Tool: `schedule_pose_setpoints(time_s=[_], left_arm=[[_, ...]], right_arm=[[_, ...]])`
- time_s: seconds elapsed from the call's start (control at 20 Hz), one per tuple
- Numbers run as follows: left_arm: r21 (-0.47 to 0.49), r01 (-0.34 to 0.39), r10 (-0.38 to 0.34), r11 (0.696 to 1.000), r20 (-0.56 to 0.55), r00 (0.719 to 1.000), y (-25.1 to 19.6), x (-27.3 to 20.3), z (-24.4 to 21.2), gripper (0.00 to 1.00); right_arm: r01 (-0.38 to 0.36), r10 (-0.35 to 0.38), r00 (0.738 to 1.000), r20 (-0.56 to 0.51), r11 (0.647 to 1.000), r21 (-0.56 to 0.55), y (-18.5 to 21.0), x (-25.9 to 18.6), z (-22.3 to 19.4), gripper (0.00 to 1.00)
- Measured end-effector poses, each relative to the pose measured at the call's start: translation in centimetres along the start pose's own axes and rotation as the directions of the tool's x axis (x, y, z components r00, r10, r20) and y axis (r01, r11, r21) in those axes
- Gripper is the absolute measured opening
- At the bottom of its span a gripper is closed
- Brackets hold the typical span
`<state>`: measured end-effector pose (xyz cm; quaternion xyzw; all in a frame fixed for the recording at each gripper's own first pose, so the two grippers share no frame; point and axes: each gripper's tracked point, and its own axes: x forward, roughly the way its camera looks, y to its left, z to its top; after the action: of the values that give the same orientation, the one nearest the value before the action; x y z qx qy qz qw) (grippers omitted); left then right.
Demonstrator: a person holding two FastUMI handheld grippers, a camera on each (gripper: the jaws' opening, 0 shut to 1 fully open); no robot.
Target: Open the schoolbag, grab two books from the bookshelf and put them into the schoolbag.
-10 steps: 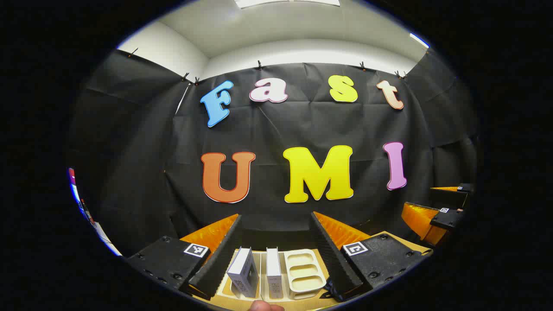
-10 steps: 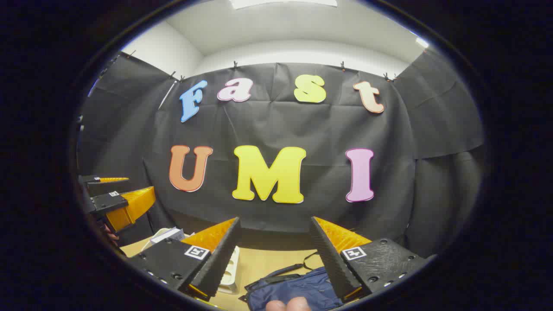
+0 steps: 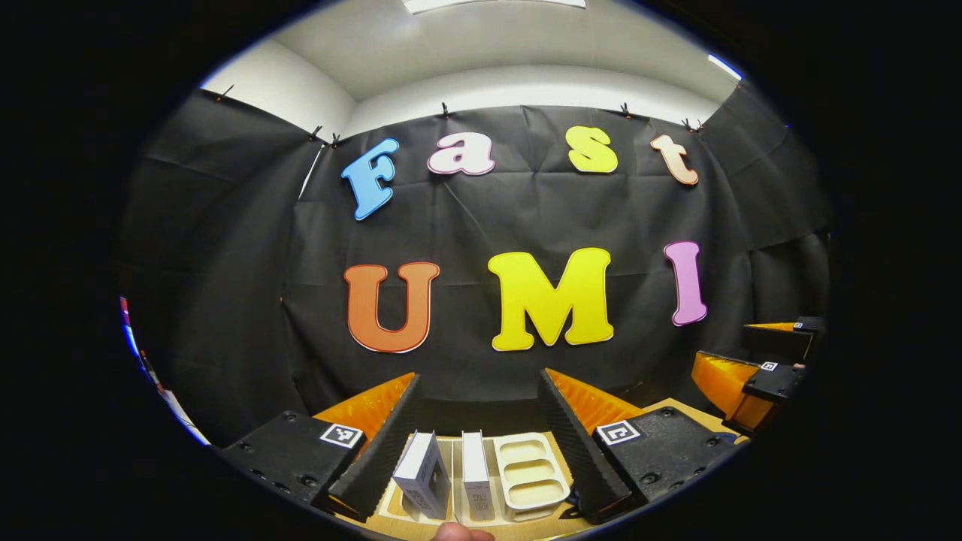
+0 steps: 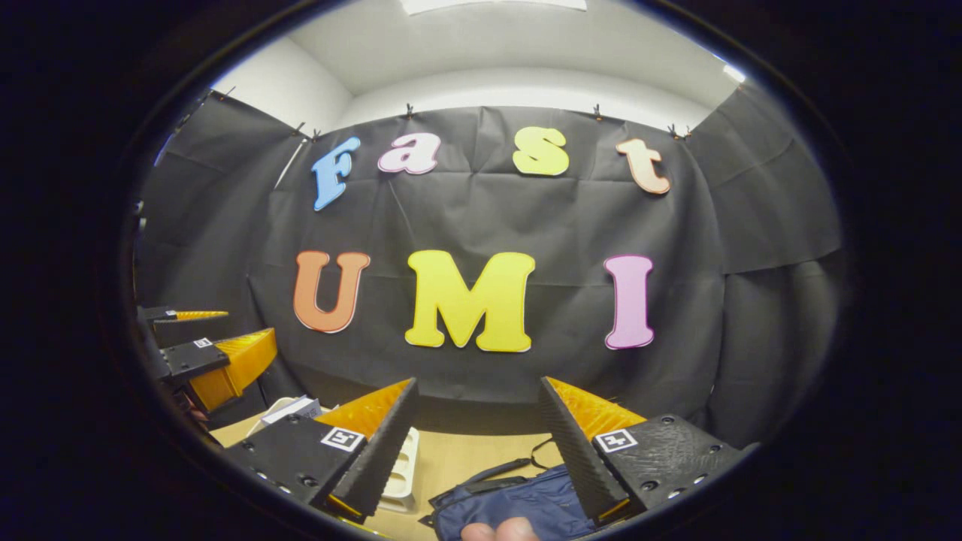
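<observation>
Grippers [image 3: 479, 409] [image 4: 479, 413] both wide open, holding nothing. Go down slow to bag [image 4: 518, 503]; grab zip, pull gently, miss books [image 3: 476, 473].

The right claw [image 4: 477, 421] hangs open above the navy schoolbag [image 4: 518, 500] on the table [image 4: 466, 454].

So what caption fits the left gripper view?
Open left gripper hovers before two books in a rack.
</observation>
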<state>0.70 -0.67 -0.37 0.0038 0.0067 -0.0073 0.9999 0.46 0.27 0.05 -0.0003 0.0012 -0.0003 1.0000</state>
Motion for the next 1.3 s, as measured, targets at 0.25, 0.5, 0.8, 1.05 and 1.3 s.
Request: schedule_pose_setpoints(time_s=[0.25,0.5,0.8,1.05,1.3], left_arm=[[-0.017,0.013,-0.013,1.0,0.003,1.0,-0.4,0.1,0.0,0.97],[-0.014,0.012,-0.012,1.0,0.002,1.0,-0.1,-0.4,-0.4,0.97],[-0.013,-0.003,0.003,1.0,0.006,1.0,0.9,-1.2,-0.3,0.96],[-0.031,0.0,0.001,1.0,0.034,0.999,1.5,-1.1,0.6,0.96],[-0.041,0.004,-0.003,0.999,0.029,1.0,1.7,-1.0,0.2,0.97]], right_arm=[[0.009,-0.008,1.0,-0.015,1.0,0.003,-0.2,-0.1,-0.4,0.95],[0.01,-0.01,0.999,-0.037,1.0,0.007,0.0,-0.4,-1.2,0.95],[-0.001,0.001,0.995,-0.102,1.0,0.005,0.7,-1.1,-4.6,0.95],[0.011,-0.013,0.981,-0.196,1.0,-0.015,1.1,-1.6,-10.3,0.95],[0.017,-0.021,0.952,-0.305,1.0,-0.017,1.4,-2.0,-16.4,0.98]])
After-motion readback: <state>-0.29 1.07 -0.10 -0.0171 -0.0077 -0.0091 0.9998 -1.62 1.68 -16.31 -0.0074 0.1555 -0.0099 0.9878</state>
